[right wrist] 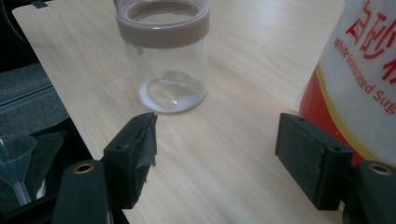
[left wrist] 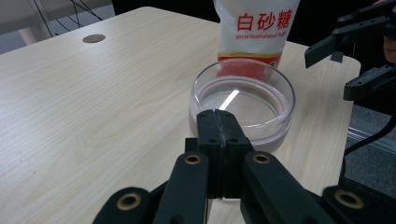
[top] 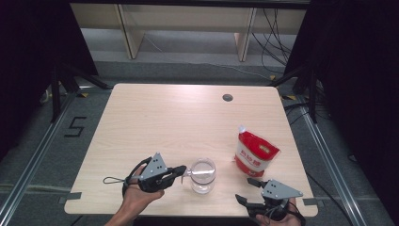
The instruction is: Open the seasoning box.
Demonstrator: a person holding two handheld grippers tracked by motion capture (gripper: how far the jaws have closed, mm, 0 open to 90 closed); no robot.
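High view: a clear glass jar (top: 203, 175) is seen standing upright near the front edge of the pale wooden worktop (top: 155, 122), with a red and white sugar bag (top: 254, 152) standing upright a little behind it and to its right, apart from it. The left tongs (top: 184, 171) are held level by the person's left hand (top: 136, 190), their tips brought right up against the jar's left side. In the left gripper view the left tongs (left wrist: 218, 122) are shown clenched, jaw against jaw, with nothing visibly caught between them, just at the near rim of the jar (left wrist: 243, 106), whose mouth is open; whether the rim is actually touched cannot be told. The bag (left wrist: 254, 28) is seen behind the jar, printed with red characters. The right tongs (top: 248, 190) are held near the front right corner of the worktop, well apart from the jar and near the bag. In the right gripper view the right tongs (right wrist: 217, 140) are shown released, jaws spread wide over bare wood, with the bag (right wrist: 359, 79) just beside one jaw and the jar (right wrist: 164, 56), with a little white powder at its bottom, farther off.
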